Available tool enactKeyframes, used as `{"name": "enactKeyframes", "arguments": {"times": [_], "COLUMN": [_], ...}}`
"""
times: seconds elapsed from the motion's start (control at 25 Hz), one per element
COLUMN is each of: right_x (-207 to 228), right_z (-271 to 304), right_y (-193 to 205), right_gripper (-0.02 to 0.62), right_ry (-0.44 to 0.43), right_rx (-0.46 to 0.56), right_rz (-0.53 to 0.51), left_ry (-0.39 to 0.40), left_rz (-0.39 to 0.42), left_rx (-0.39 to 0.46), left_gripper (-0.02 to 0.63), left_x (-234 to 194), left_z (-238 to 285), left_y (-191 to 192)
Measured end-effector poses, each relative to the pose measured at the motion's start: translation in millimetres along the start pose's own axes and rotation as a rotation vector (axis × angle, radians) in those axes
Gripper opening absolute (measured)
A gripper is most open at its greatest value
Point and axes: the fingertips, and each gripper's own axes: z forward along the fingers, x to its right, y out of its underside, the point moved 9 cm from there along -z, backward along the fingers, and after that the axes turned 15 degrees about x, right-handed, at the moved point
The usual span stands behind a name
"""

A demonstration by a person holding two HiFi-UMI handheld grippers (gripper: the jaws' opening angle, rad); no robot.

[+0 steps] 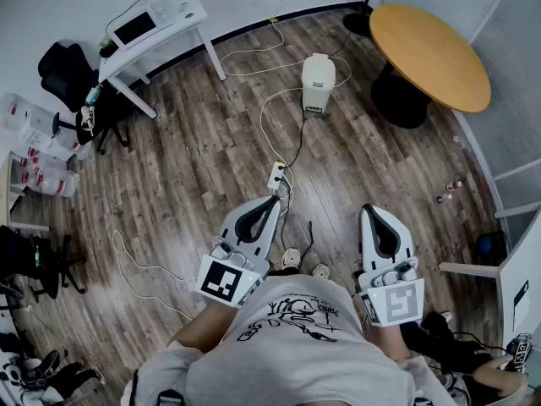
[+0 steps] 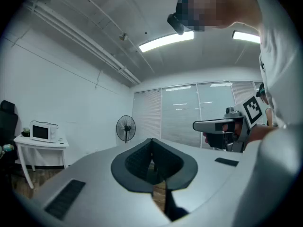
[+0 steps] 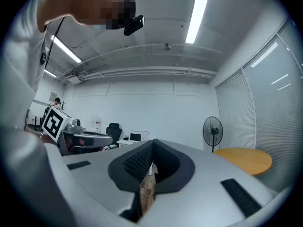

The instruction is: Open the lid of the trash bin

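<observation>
The trash bin (image 1: 318, 83) is a small cream-white bin with its lid down, standing on the wooden floor far ahead of me, to the left of the round table. Both grippers are held level at waist height, well short of the bin. My left gripper (image 1: 275, 201) has its jaws together with nothing between them, as the left gripper view (image 2: 152, 142) also shows. My right gripper (image 1: 369, 211) is likewise shut and empty (image 3: 152, 143). The bin shows in neither gripper view.
A round wooden table (image 1: 431, 53) stands at the far right, a standing fan (image 2: 126, 128) beyond it. A white table (image 1: 182, 36) with a microwave (image 1: 135, 28) is at the far left. A power strip (image 1: 276, 174) and cables lie on the floor between me and the bin.
</observation>
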Motion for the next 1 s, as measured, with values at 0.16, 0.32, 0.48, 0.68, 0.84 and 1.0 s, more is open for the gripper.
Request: {"name": "enactKeyframes", "arguments": {"times": [0.16,0.32,0.48,0.68,0.84,1.0], "right_x": [-13.8,-24.7,-28.2,-20.1,-5.9,16.6], "right_z": [7.3,15.8,25.0,32.2,38.5,57.1], "right_y": [-1.0,2.1,1.4,6.0,9.4,14.5], "right_gripper": [0.003,0.008,0.008,0.006,0.006,0.006], "right_ry": [0.009,0.006,0.018,0.015,0.009,0.006], "right_rx": [-0.003,0.040,0.024,0.006,0.007,0.002], "right_rz": [0.002,0.050,0.031,0.009,-0.014,-0.013], "left_ry": [0.007,0.015,0.035,0.044,0.046,0.032], "left_rz": [-0.004,-0.011,-0.015,-0.021,-0.016,-0.020], "left_rx": [0.010,0.019,0.019,0.021,0.027,0.037], "left_gripper": [0.015,0.015,0.015,0.015,0.015,0.015], "left_x": [-12.5,-24.7,-32.6,-37.3,-37.6,-46.3], "left_z": [-5.0,-6.6,-1.6,10.1,27.9,54.3], "left_y": [-4.9,-6.3,-7.6,-1.7,3.7,7.3]}}
